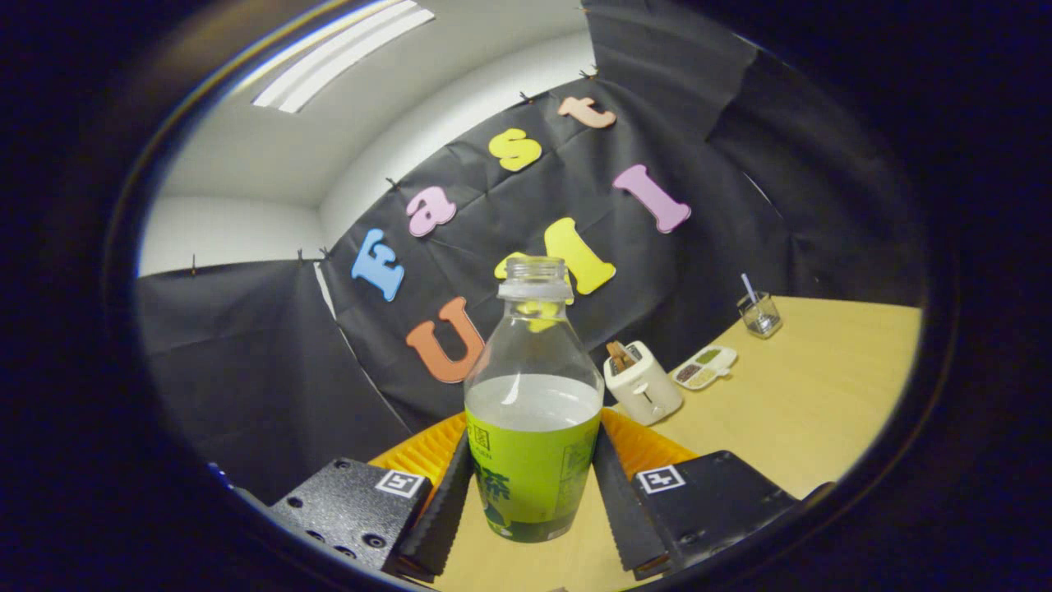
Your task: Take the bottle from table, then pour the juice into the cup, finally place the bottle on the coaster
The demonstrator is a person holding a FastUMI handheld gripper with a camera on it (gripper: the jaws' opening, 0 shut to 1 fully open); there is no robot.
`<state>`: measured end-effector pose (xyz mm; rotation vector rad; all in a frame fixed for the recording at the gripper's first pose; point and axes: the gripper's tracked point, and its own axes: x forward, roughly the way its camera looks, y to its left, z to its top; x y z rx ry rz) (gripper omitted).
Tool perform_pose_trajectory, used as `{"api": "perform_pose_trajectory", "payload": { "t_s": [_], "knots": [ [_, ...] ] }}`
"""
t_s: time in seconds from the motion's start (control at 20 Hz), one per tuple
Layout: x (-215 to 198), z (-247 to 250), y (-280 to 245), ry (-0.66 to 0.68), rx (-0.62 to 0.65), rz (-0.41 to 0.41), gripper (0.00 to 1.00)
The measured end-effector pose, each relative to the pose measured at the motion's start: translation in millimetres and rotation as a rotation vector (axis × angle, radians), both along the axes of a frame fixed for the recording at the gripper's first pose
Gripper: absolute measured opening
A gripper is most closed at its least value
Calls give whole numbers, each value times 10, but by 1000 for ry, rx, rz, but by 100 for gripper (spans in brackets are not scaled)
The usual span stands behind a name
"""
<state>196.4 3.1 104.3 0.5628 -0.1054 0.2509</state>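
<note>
Bottle (533,411) upright between claw (532,501) fingers (444,501), both pads against its sides, base near surface (805,411); contact with surface unclear. Ridged coaster (649,444) on surface directly behind bottle. Toaster (642,382) beyond coaster, right of bottle. Divided dish (704,367) just right of toaster. Cup (759,313) with stick in it farther right and back, near booth wall.

Single fisheye camera rides on the gripper (532,501), low over the table (805,411), tilted, facing forward along both fingers toward the booth wall. The bottle (534,411) stands very near the lens between them.
</note>
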Motion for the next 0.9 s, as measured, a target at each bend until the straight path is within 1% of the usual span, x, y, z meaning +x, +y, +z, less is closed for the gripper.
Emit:
{"api": "perform_pose_trajectory", "payload": {
  "t_s": [0.2,0.3,0.35,0.6,0.7,0.85,0.9],
  "knots": [
    [232,-55,79,-39,-127,-66,79],
    [429,-89,80,-86,-178,-116,79],
    [558,-170,90,-88,-201,-134,79],
    [1093,-777,68,10,-305,-199,80],
    [1241,-940,119,36,-333,-201,80],
    [1385,-1150,42,81,-376,-268,81],
    [1426,-1212,41,93,-386,-277,80]
  ]
}}
